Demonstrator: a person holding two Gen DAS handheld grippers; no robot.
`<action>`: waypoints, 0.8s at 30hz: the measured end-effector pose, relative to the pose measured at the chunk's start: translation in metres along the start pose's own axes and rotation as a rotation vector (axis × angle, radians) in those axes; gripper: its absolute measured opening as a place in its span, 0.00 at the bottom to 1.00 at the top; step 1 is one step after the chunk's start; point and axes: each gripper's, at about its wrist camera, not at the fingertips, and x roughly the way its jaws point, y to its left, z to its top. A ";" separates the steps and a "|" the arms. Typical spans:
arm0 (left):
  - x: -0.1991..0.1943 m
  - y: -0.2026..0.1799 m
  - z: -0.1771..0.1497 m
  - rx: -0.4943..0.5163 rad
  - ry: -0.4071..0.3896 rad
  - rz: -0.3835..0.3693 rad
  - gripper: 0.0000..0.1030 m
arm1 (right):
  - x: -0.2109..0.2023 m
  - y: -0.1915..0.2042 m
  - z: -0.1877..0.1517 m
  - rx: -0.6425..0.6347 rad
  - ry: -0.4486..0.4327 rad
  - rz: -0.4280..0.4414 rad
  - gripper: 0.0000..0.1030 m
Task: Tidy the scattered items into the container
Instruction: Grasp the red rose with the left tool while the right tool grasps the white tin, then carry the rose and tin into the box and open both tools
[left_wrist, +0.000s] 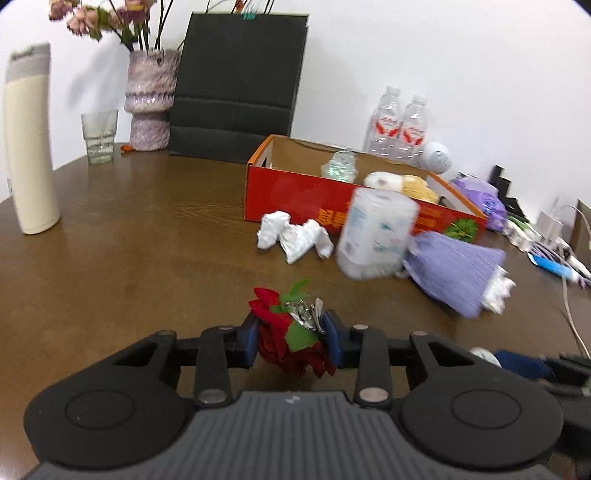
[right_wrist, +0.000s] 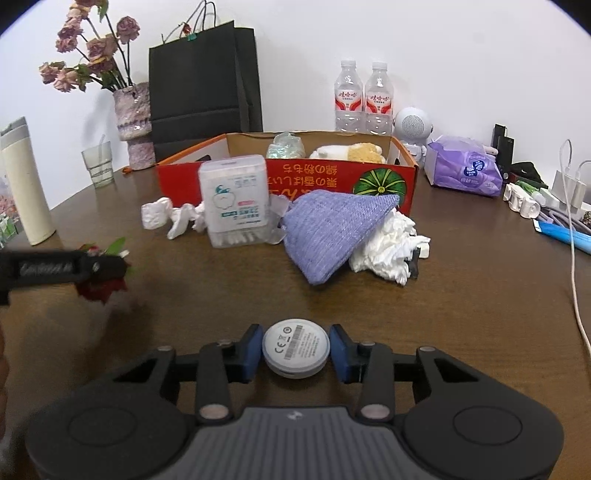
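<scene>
My left gripper (left_wrist: 291, 332) is shut on a red artificial rose (left_wrist: 269, 321) with green leaves, low over the brown table. It also shows at the left of the right wrist view, where the rose (right_wrist: 103, 288) hangs from its fingers (right_wrist: 92, 266). My right gripper (right_wrist: 295, 350) is shut on a white round disc (right_wrist: 295, 345), label side up. Behind stands the red cardboard box (right_wrist: 332, 177), open, with a plush toy (right_wrist: 351, 151) inside. In front of it lie a cotton swab box (right_wrist: 232, 199), a purple cloth (right_wrist: 332, 229) and crumpled tissues (right_wrist: 388, 251).
A cream flask (left_wrist: 29, 147), a glass (left_wrist: 99, 136), a flower vase (left_wrist: 151, 99) and a black paper bag (left_wrist: 236, 88) line the back left. Two water bottles (right_wrist: 364, 99), a white speaker (right_wrist: 412, 125), a purple tissue pack (right_wrist: 465, 166) and cables (right_wrist: 572, 240) crowd the right side.
</scene>
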 end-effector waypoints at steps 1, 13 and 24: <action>-0.008 -0.003 -0.005 0.007 -0.008 -0.003 0.35 | -0.006 0.002 -0.002 0.002 -0.007 0.004 0.37; -0.076 -0.014 -0.051 0.052 -0.071 0.021 0.35 | -0.081 0.019 -0.036 -0.035 -0.124 0.022 0.37; -0.099 -0.017 -0.044 0.058 -0.136 -0.017 0.35 | -0.118 0.020 -0.043 -0.021 -0.243 0.028 0.37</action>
